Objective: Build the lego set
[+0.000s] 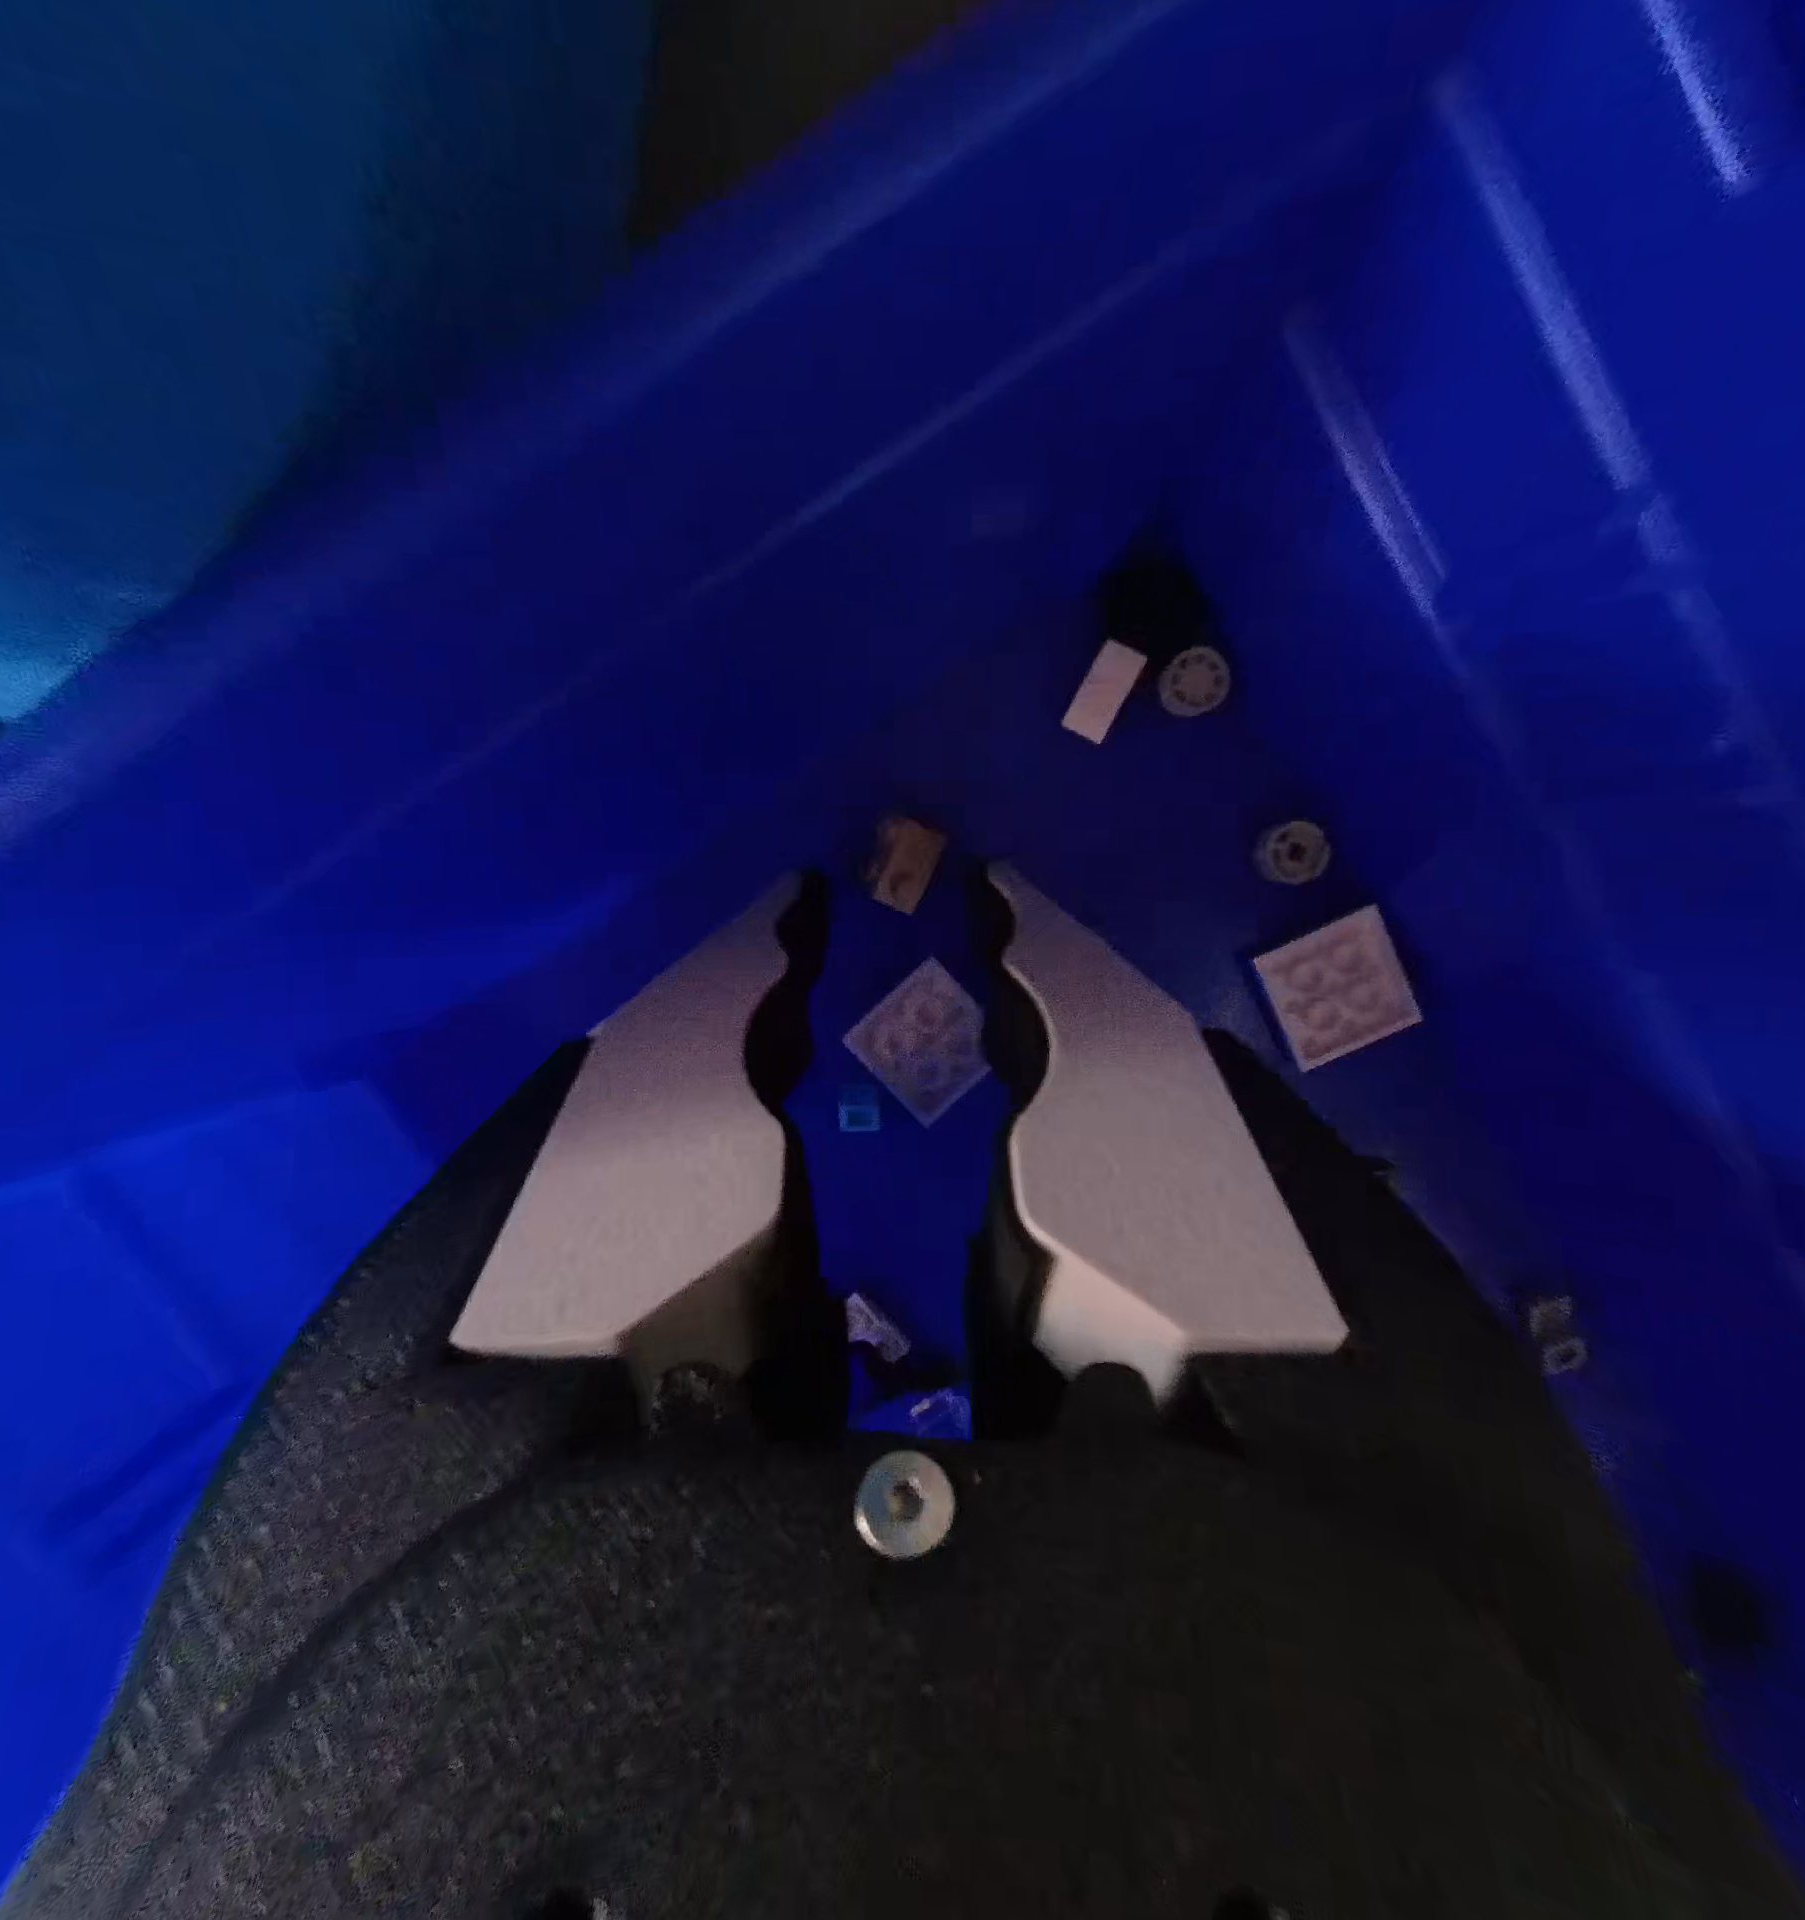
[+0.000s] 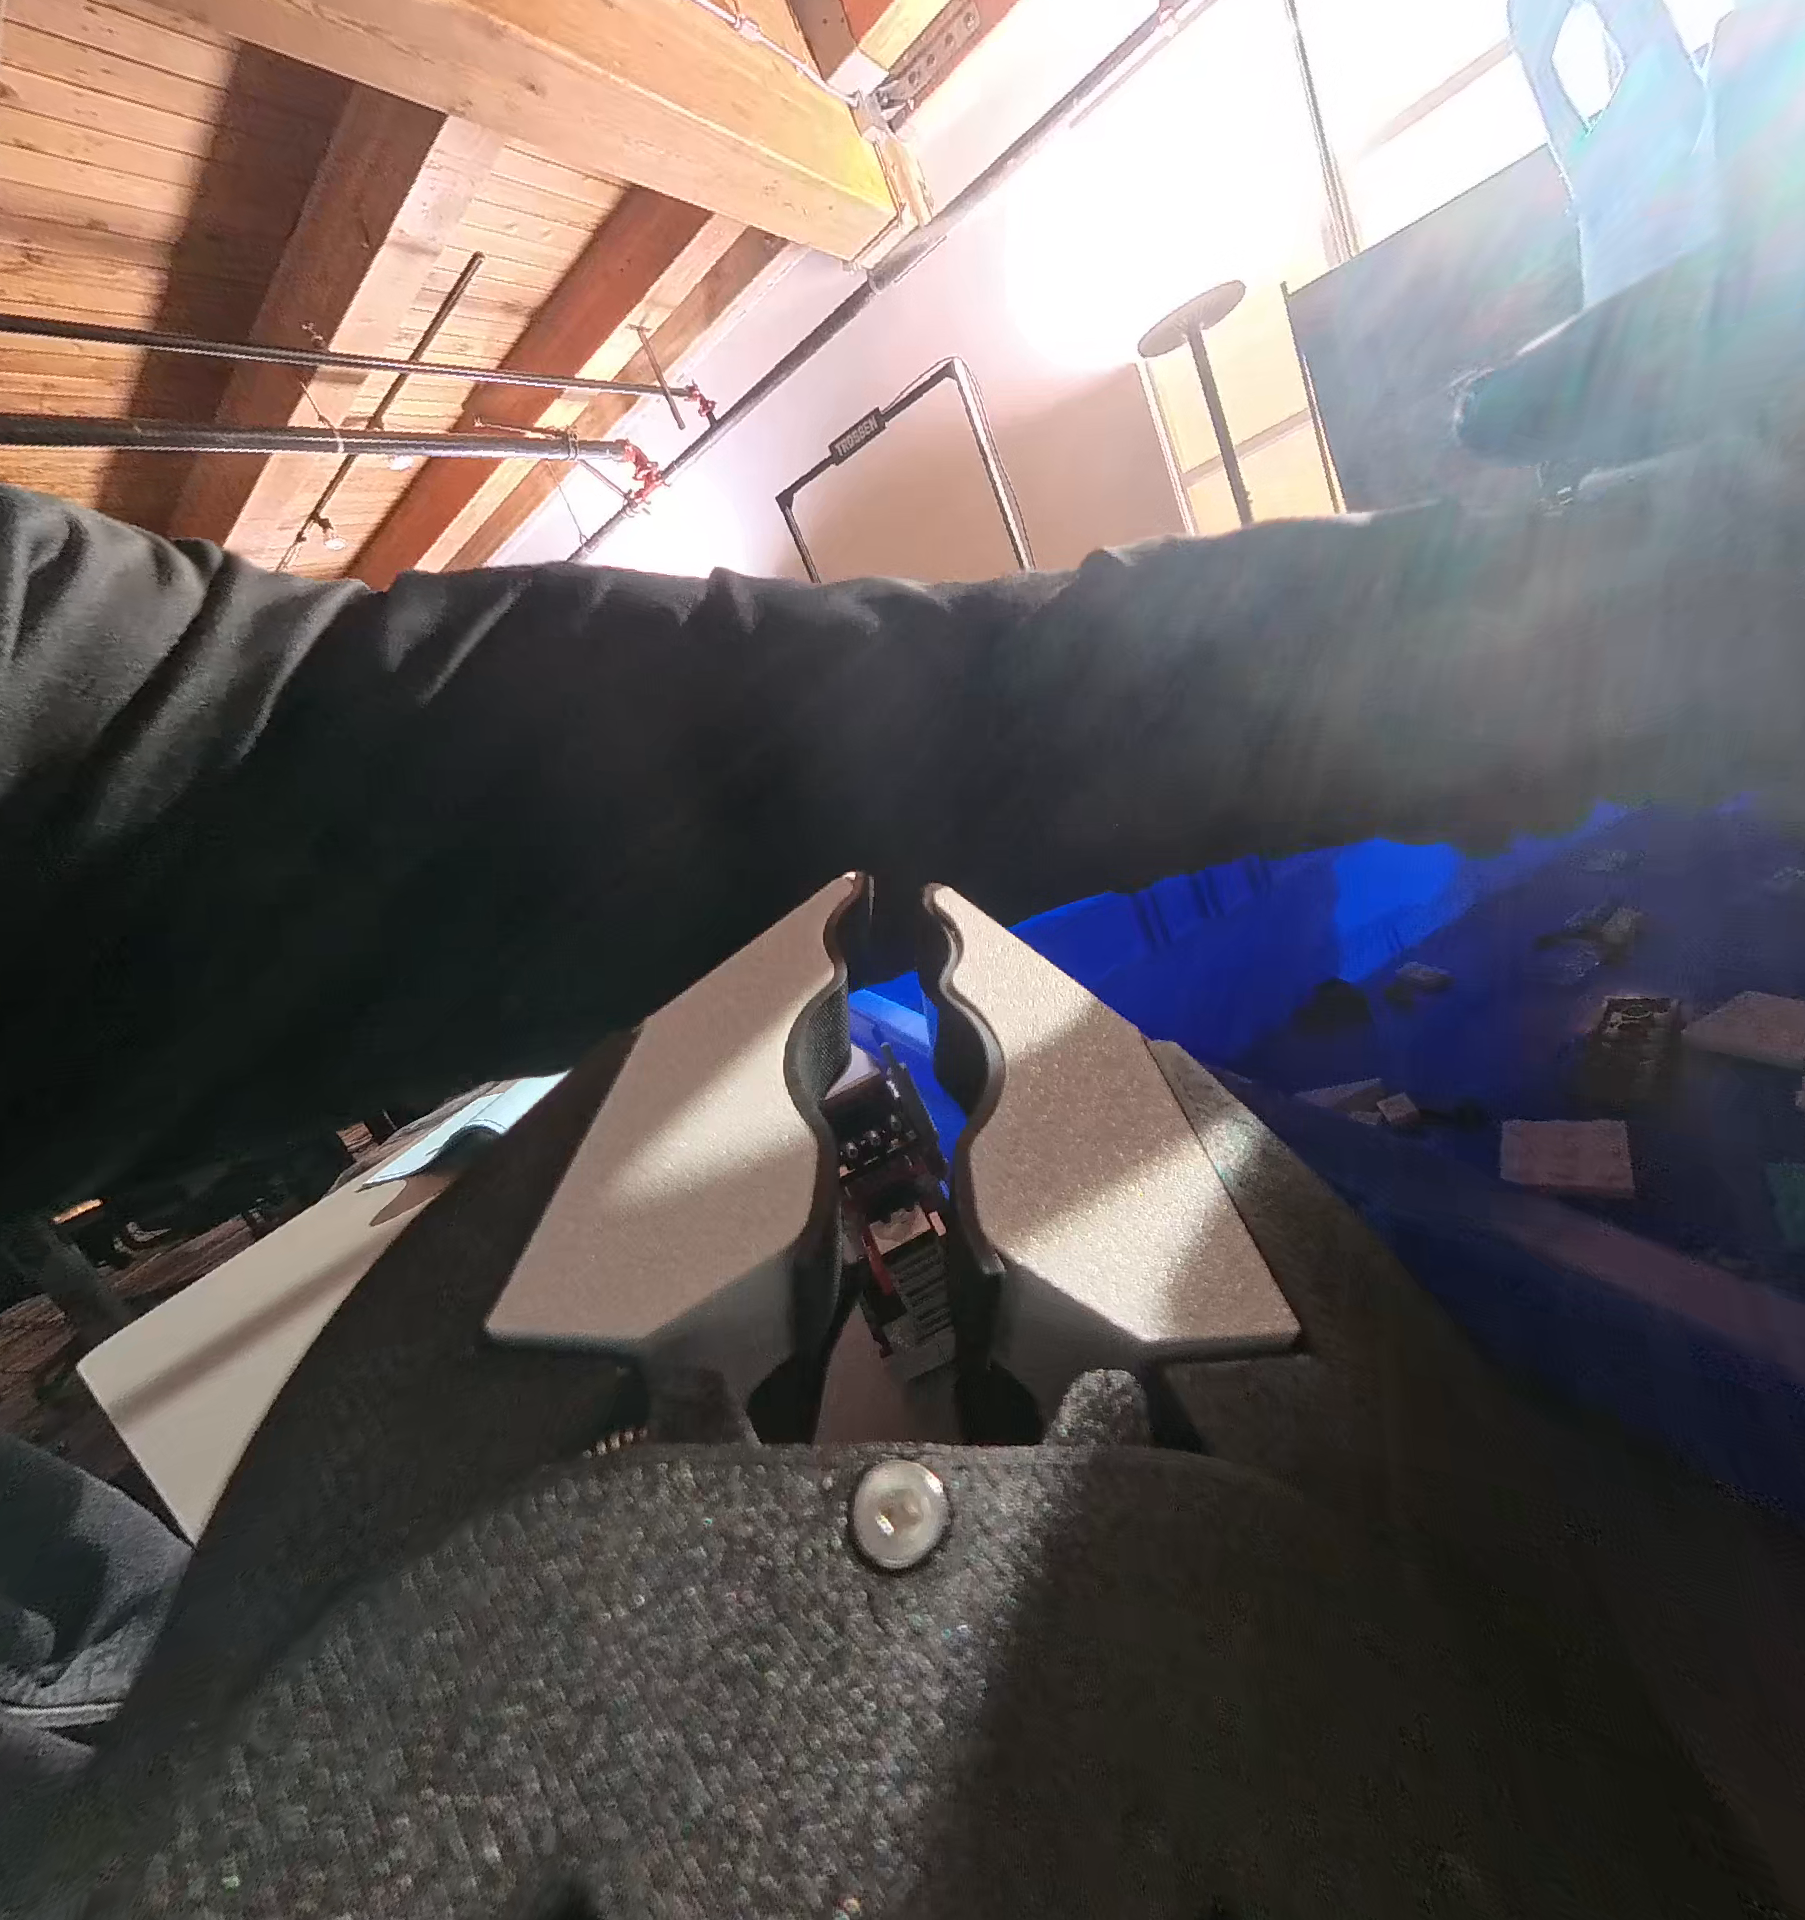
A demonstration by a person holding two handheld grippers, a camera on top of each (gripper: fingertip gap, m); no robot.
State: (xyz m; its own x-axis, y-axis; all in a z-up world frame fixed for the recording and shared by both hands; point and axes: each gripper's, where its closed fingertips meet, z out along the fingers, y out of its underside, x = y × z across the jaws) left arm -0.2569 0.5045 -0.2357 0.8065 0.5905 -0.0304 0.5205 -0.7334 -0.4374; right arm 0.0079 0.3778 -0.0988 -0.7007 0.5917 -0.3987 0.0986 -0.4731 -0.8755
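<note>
My left gripper (image 1: 896, 883) is open, pointing down into a corner of a blue bin (image 1: 565, 644). Between and below its fingers lie a white 2x2 plate (image 1: 913, 1039), a tiny blue piece (image 1: 856, 1114) and a tan piece (image 1: 903, 873). Another white 2x2 plate (image 1: 1334, 982), a white tile (image 1: 1104, 689) and two grey round pieces (image 1: 1194, 681) lie to the right. My right gripper (image 2: 893, 894) is shut on a small lego assembly (image 2: 893, 1195) of black, red, white and grey parts, held tilted upward beside the blue bin (image 2: 1241, 935).
A person's dark-sleeved arm (image 2: 669, 727) crosses the right wrist view above the gripper. Several loose lego pieces (image 2: 1568, 1158) lie in the bin at right. A white table edge (image 2: 254, 1330) shows at lower left. Bin walls close in around the left gripper. Left tips to right tips: about 30 cm. The white 2x2 plate (image 1: 1334, 982) lies around 7 cm away from my left fingertips.
</note>
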